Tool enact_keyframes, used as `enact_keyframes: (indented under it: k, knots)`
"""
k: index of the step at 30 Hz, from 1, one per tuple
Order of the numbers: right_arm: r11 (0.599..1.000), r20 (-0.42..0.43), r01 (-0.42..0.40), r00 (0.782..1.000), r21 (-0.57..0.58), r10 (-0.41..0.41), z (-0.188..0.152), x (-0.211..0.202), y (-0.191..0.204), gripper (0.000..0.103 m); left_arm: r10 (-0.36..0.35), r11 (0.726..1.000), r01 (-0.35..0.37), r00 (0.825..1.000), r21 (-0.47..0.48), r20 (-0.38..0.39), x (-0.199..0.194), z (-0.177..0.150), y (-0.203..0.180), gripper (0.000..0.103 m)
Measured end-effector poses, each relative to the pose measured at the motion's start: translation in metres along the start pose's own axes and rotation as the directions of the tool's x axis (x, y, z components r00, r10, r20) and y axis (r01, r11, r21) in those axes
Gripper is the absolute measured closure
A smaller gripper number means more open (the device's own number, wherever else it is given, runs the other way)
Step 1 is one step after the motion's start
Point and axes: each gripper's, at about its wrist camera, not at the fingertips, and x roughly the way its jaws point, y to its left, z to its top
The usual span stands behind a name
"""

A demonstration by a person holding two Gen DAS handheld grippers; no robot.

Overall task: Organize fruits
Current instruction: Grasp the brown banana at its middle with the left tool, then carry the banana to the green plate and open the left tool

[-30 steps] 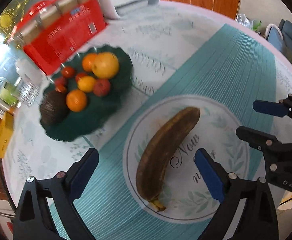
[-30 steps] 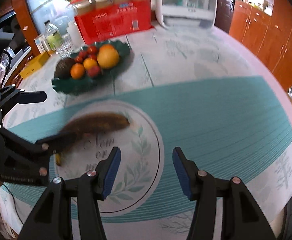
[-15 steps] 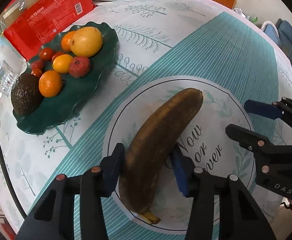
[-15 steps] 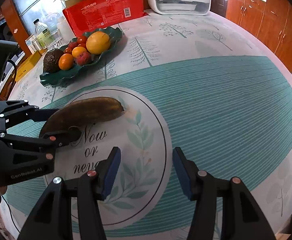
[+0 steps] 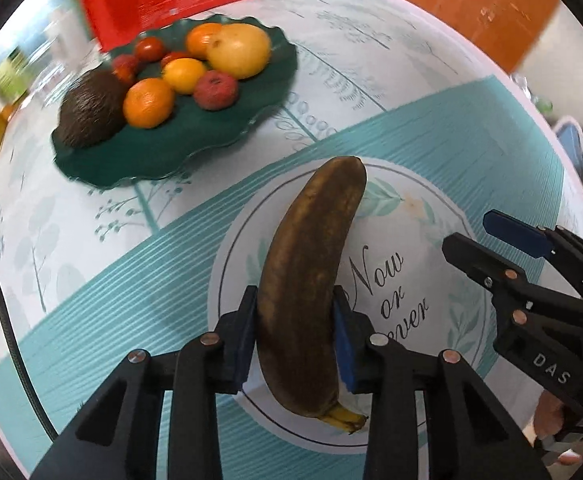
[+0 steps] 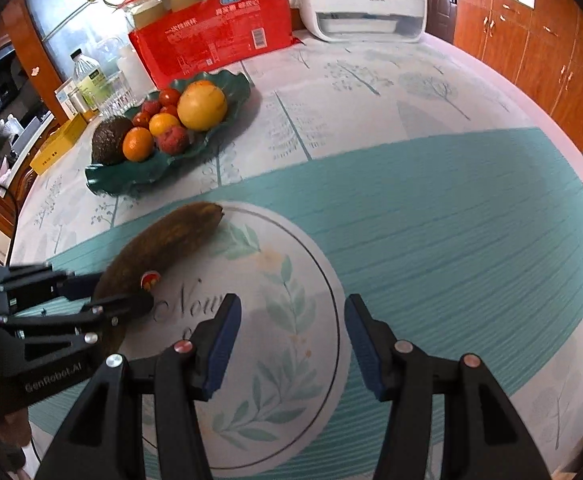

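A brown overripe banana (image 5: 307,272) is clamped near its stem end between the blue pads of my left gripper (image 5: 295,344), over the round printed mat (image 5: 423,248). It also shows in the right wrist view (image 6: 163,248), with the left gripper (image 6: 103,296) shut on it. A dark green leaf-shaped dish (image 5: 219,132) beyond holds oranges, a yellow fruit, small red fruits and an avocado; it also shows in the right wrist view (image 6: 147,168). My right gripper (image 6: 291,340) is open and empty above the mat, right of the banana; in the left wrist view its fingers (image 5: 511,256) show.
A red carton pack (image 6: 219,40) and a white appliance (image 6: 363,0) stand at the table's far edge. Bottles and a yellow box (image 6: 57,144) sit left of the dish. Wooden cabinets (image 6: 531,40) are to the right. A teal striped runner (image 6: 451,208) crosses the table.
My left gripper has closed on the banana and turned with it toward the green dish. The right gripper has barely moved and stays open.
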Motion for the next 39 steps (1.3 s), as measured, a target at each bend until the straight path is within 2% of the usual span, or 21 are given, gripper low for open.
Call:
enact_keyframes:
  k: [5,10,15,19,23,27,33,39]
  knots:
    - [0.999,0.023,-0.031,0.999,-0.020,0.031,0.017,-0.006,0.008,0.049,-0.013,0.997,0.017,0.998,-0.069,0.055,-0.030,-0.001,0.015,0.071]
    - [0.996,0.055,-0.066,0.996,-0.062,0.069,0.047,-0.017,0.021,0.049,0.001,0.994,0.011,0.994,-0.112,0.109,-0.059,0.021,0.033,0.071]
    - [0.990,0.126,-0.065,0.989,-0.123,0.080,0.090,-0.032,0.034,0.049,0.080,0.987,-0.054,0.982,-0.148,0.171,-0.086,0.064,0.055,0.071]
    - [0.983,0.155,-0.018,0.987,-0.181,0.046,0.128,-0.032,0.045,0.049,0.163,0.974,-0.126,0.967,-0.186,0.197,-0.095,0.102,0.073,0.071]
    - [0.983,0.162,0.001,0.986,-0.184,0.029,0.153,-0.021,0.050,0.049,0.192,0.963,-0.147,0.962,-0.227,0.192,-0.083,0.134,0.086,0.071]
    - [0.982,0.149,-0.012,0.988,-0.187,0.040,0.163,-0.007,0.055,0.049,0.215,0.952,-0.173,0.965,-0.252,0.149,-0.049,0.161,0.100,0.071]
    - [0.979,0.089,-0.037,0.994,-0.200,0.056,0.163,0.023,0.057,0.049,0.212,0.948,-0.187,0.974,-0.257,0.075,-0.003,0.179,0.112,0.071]
    - [0.979,0.055,-0.060,0.996,-0.195,0.072,0.166,0.042,0.054,0.049,0.223,0.949,-0.206,0.974,-0.239,0.045,0.015,0.186,0.108,0.069]
